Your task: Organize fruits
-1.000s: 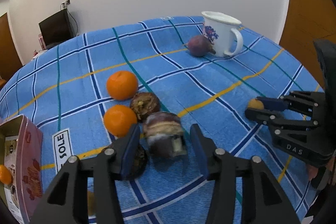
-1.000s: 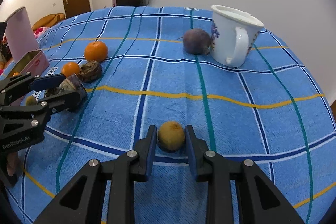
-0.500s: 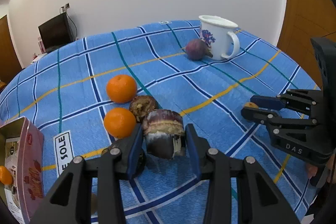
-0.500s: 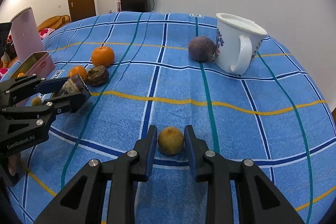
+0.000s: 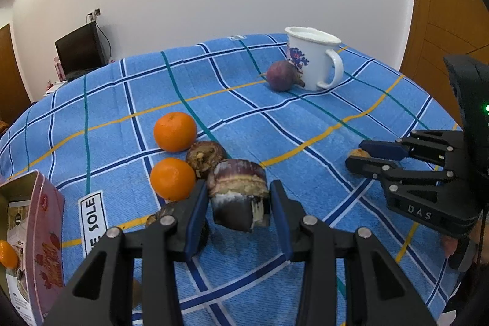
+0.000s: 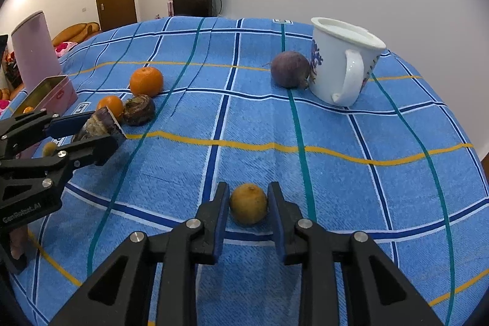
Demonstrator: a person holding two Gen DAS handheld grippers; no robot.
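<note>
Left gripper (image 5: 240,205): fingers (image 5: 195,213) narrow, pressed on either side of a dark purple fruit with a pale band (image 5: 240,197), lifted a little above the blue checked cloth (image 5: 275,124) on the worktop. Same grip seen from the right wrist view at far left, the purple fruit (image 6: 99,124) clamped between blue pads.

Right gripper (image 6: 248,208): fingers (image 6: 221,211) nearly together, closed on a small yellow-brown round fruit (image 6: 248,203) low over the cloth, near the front edge. From the left wrist view, only a sliver of that fruit (image 5: 359,153) visible between the tips at right.

Just behind the left gripper: two oranges, nearer orange (image 5: 172,178) and farther orange (image 5: 175,131), with a brown wrinkled fruit (image 5: 205,155) touching the nearer one. Another dark fruit (image 5: 165,213) partly hidden behind the left finger; kind not clear.

Far side of the cloth: white mug with blue flower print (image 5: 311,61), upright, handle toward the right; a round purple fruit (image 5: 281,76) touching its left side.

At the left edge: pink tin (image 5: 45,249), open, with a small orange piece (image 5: 6,254) inside. A white label reading "SOLE" (image 5: 93,222) on the cloth beside the tin. Black monitor (image 5: 81,52) against the wall beyond the worktop.
</note>
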